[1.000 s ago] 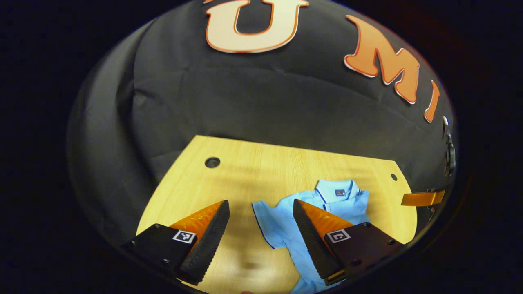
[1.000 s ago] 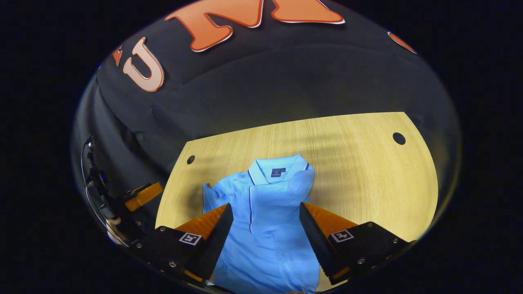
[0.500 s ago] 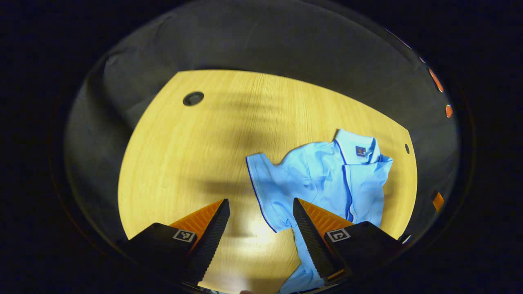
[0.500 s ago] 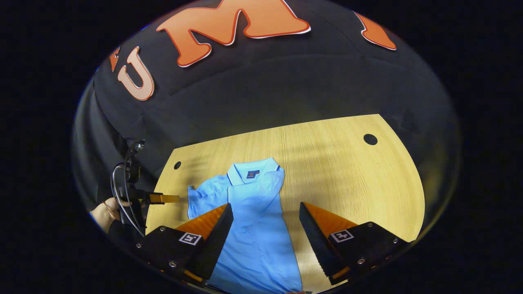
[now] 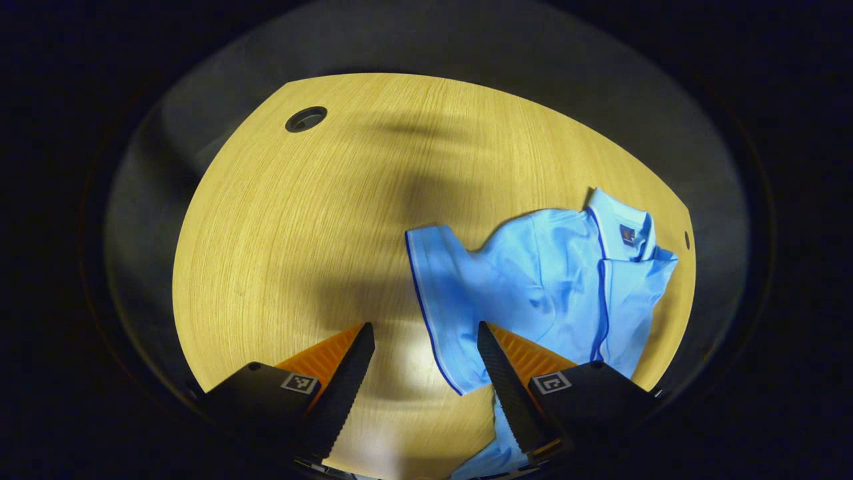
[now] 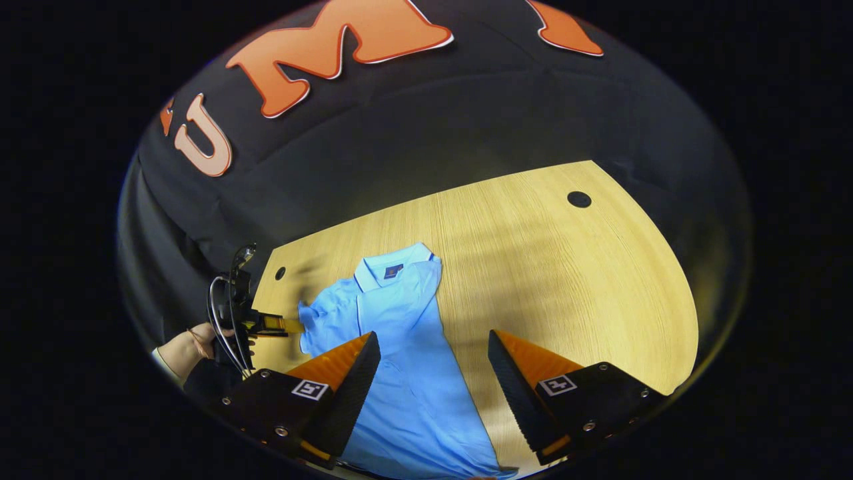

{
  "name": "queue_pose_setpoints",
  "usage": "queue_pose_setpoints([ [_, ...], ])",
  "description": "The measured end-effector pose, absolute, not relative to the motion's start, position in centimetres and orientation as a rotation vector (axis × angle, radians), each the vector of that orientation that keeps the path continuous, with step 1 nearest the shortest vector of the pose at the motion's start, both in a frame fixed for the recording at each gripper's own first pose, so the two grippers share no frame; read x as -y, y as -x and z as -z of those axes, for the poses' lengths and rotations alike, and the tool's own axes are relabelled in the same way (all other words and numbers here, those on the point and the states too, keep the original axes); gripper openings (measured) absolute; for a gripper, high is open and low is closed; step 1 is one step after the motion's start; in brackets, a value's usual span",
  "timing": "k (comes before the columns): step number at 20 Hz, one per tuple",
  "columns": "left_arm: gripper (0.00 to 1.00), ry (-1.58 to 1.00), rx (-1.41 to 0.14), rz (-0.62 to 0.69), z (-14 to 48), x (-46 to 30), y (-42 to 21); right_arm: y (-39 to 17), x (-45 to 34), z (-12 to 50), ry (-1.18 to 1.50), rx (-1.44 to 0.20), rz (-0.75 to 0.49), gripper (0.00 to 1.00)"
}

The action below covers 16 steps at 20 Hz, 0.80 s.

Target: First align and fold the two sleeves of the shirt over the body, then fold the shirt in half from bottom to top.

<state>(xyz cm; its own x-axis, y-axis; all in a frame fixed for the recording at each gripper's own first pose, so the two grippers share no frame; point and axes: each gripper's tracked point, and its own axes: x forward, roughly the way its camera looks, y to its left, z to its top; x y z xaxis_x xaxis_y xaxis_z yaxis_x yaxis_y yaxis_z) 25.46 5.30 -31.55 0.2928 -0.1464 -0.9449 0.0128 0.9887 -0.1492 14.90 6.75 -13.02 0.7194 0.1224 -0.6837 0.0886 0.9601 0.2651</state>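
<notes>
Cloth of a light blue shirt (image 5: 533, 287) is seen lying flat on the wooden bench (image 5: 300, 233), collar (image 6: 390, 270) toward the far edge. It is judged light, soft and limp, so a pinch at an edge should be enough. One short sleeve (image 5: 440, 293) is spread outward, its trimmed hem lying just ahead of the left gripper (image 5: 426, 387), whose fingers are held apart over it. The hem is judged the best hold. The right gripper (image 6: 433, 390) is likewise held apart, empty, above the shirt's body.
</notes>
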Motion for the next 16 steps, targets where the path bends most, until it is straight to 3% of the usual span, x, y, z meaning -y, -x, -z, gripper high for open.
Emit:
queue_pose_setpoints([
  [3, 0.99, 0.106, -1.288, 0.080, 32.1, -5.5, -25.4, -14.3, -6.0, 13.0, -0.294, -0.774, -0.005, 0.99],
  [6, 0.90, 0.081, -1.282, 0.041, 32.3, -5.9, -25.4, -14.4, -6.0, 13.1, -0.303, -0.775, 0.001, 0.99],
  [7, 0.77, 0.085, -1.291, 0.041, 32.4, -5.8, -25.2, -14.4, -6.1, 13.2, -0.304, -0.775, 0.000, 0.99],
  [8, 0.70, 0.091, -1.290, 0.047, 32.2, -5.5, -25.3, -14.4, -6.1, 13.2, -0.304, -0.778, -0.001, 0.99],
  [9, 0.48, 0.111, -1.287, 0.060, 32.2, -5.2, -25.4, -14.2, -6.2, 13.4, -0.303, -0.782, -0.004, 0.99],
  [11, 0.13, 0.113, -1.284, 0.053, 32.1, -5.0, -25.9, -14.1, -6.1, 13.5, -0.303, -0.786, -0.003, 0.99],
  [12, 0.14, 0.117, -1.292, 0.047, 32.3, -4.8, -26.4, -14.0, -5.9, 13.6, -0.302, -0.786, 0.000, 0.99],
  [13, 0.06, 0.108, -1.290, 0.052, 32.2, -4.7, -27.0, -14.0, -5.9, 13.6, -0.300, -0.785, 0.003, 0.99],
  [16, 0.06, 0.093, -1.275, 0.055, 31.7, -4.3, -29.1, -14.1, -5.4, 13.4, -0.293, -0.776, 0.008, 0.99],
])
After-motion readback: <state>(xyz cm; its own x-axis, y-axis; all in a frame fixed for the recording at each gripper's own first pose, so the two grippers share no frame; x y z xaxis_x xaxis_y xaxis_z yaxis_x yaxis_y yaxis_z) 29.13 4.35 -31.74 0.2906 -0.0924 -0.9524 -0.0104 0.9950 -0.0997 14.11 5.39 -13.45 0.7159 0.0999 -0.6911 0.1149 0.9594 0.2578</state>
